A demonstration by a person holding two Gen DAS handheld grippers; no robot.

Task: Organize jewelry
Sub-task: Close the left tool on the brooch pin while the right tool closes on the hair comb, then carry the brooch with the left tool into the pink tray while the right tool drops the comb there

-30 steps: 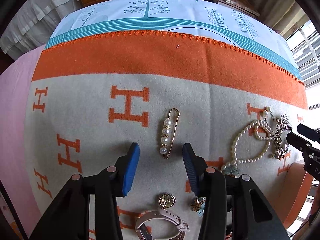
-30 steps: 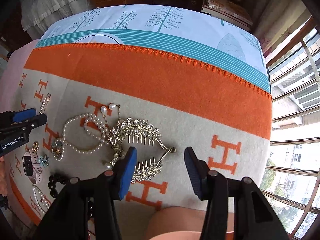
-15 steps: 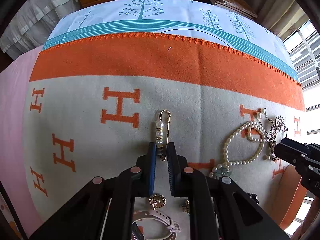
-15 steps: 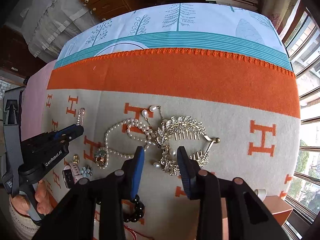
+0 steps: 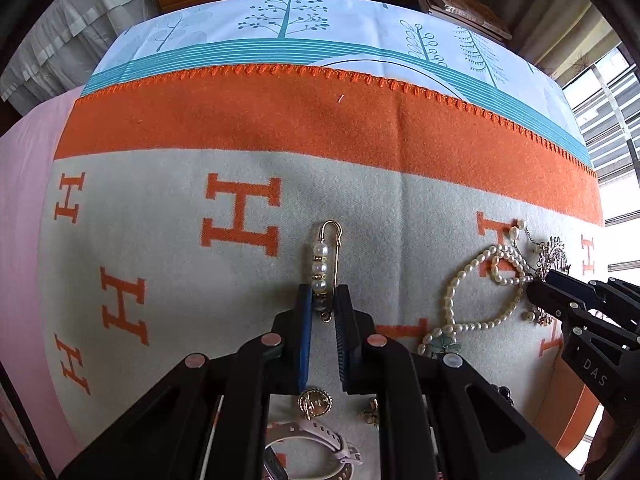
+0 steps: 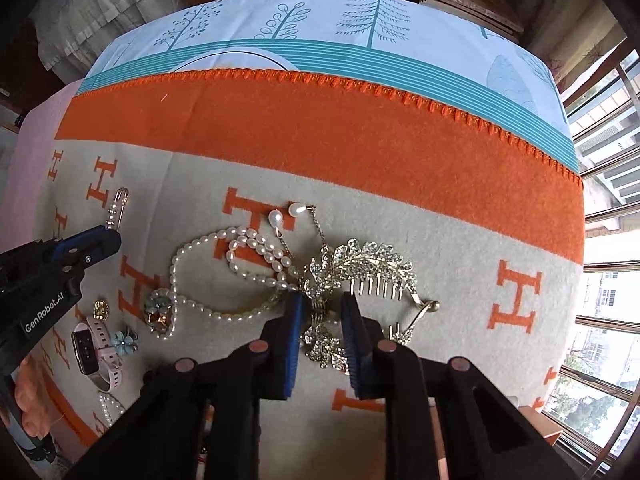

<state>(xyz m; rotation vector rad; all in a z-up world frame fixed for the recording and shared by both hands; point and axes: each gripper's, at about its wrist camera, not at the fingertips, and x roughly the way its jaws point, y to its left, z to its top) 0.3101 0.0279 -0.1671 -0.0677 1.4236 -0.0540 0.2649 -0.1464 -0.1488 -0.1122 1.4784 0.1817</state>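
Note:
A gold pin with pearls point(image 5: 325, 266) lies on the grey and orange blanket point(image 5: 168, 240). My left gripper point(image 5: 323, 304) is shut on the pin's near end; the pin's far end also shows in the right wrist view point(image 6: 118, 208). My right gripper point(image 6: 320, 308) is shut on the middle of a crystal leaf hair comb point(image 6: 360, 268), which is tangled with a pearl necklace point(image 6: 224, 276) and two pearl drop earrings point(image 6: 286, 214). The necklace also shows in the left wrist view point(image 5: 472, 292).
Near the blanket's front edge lie a pink smartwatch point(image 6: 94, 346), a gold round brooch point(image 5: 315, 403), a small flower earring point(image 6: 124, 340), a green flower pendant point(image 6: 158, 308) and black beads point(image 5: 505, 394). A tree-patterned sheet point(image 5: 320, 28) lies behind; a window stands to the right.
My left gripper came forward and shut on the pin. My right gripper swung left over the comb and closed from wide open onto its middle.

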